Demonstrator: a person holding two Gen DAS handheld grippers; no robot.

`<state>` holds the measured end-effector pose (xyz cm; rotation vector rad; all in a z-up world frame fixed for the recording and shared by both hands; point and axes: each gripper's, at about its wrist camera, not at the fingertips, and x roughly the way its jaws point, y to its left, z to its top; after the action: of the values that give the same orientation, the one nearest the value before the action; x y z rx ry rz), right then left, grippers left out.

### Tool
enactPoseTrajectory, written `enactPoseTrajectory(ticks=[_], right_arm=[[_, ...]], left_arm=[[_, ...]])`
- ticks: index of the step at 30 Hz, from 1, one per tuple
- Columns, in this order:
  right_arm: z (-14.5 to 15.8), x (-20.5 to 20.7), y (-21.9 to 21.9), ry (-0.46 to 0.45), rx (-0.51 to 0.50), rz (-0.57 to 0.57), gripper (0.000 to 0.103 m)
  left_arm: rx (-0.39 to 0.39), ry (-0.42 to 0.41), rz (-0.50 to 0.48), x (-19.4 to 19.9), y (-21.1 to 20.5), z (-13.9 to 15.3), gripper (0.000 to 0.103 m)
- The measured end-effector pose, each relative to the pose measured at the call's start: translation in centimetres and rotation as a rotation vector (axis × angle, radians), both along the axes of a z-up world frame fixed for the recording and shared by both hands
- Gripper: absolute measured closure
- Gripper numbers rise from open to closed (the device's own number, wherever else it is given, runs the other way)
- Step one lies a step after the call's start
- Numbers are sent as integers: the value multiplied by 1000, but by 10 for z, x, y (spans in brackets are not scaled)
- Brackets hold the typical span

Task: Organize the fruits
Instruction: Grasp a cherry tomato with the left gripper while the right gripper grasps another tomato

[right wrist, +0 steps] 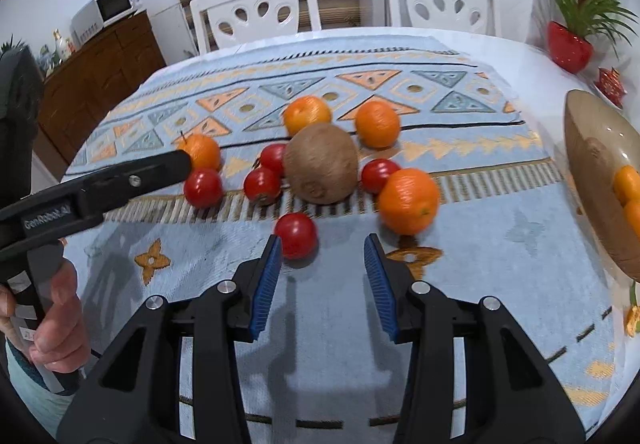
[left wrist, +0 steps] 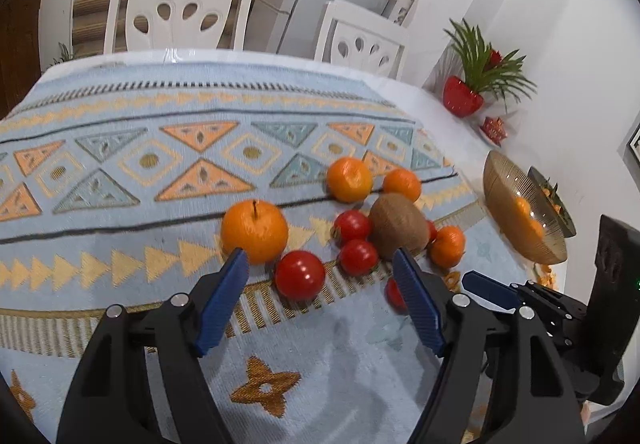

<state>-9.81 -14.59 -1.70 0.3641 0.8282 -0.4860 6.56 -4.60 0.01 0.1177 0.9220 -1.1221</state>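
Observation:
Fruit lies loose on the patterned cloth [left wrist: 120, 172]. My left gripper [left wrist: 320, 260] is open just above the cloth, and a red tomato [left wrist: 300, 275] sits between its fingertips, untouched. A stemmed orange [left wrist: 255, 230] is by its left finger and a brown kiwi [left wrist: 398, 230] by its right one. My right gripper [right wrist: 323, 244] is open and empty, low over the cloth. Another tomato [right wrist: 296, 235] rests against its left fingertip, and an orange [right wrist: 408, 201] lies just beyond its right one. The kiwi [right wrist: 322, 169] sits further ahead among several tomatoes and oranges.
An amber glass bowl [right wrist: 592, 172] holding oranges [right wrist: 628, 184] stands at the table's right edge. A red vase with a plant [right wrist: 570, 46] is at the far right corner. Two white chairs [right wrist: 256, 10] stand behind the table. A hand [right wrist: 56, 316] holds the left gripper's handle.

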Motion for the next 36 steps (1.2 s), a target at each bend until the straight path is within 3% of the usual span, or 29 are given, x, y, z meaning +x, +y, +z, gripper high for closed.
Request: enactPoseTrajectory(ticks=[7,16,23,28,32,36], right_arm=[[-12,17,4,17,15,24,59],[-26,32,8,33,2,44,58],[-27,32,6,24,6,41,58],[-27,31,6,22,-4,29,62],[-26,29,7,18,-13,18,73],[-26,28,7,12,-18,8,74]], left_arm=[[76,28,-24,1,-9,-25,38],[102,43,-20,1,-23,-34,44],[148,-54,-9,-11,-32,-34,51],[171,-103,7,-15,-34,-34,71],[170,-118,3,-17,-33,-33,71],[167,-135,9,-19,-31,-31,71]])
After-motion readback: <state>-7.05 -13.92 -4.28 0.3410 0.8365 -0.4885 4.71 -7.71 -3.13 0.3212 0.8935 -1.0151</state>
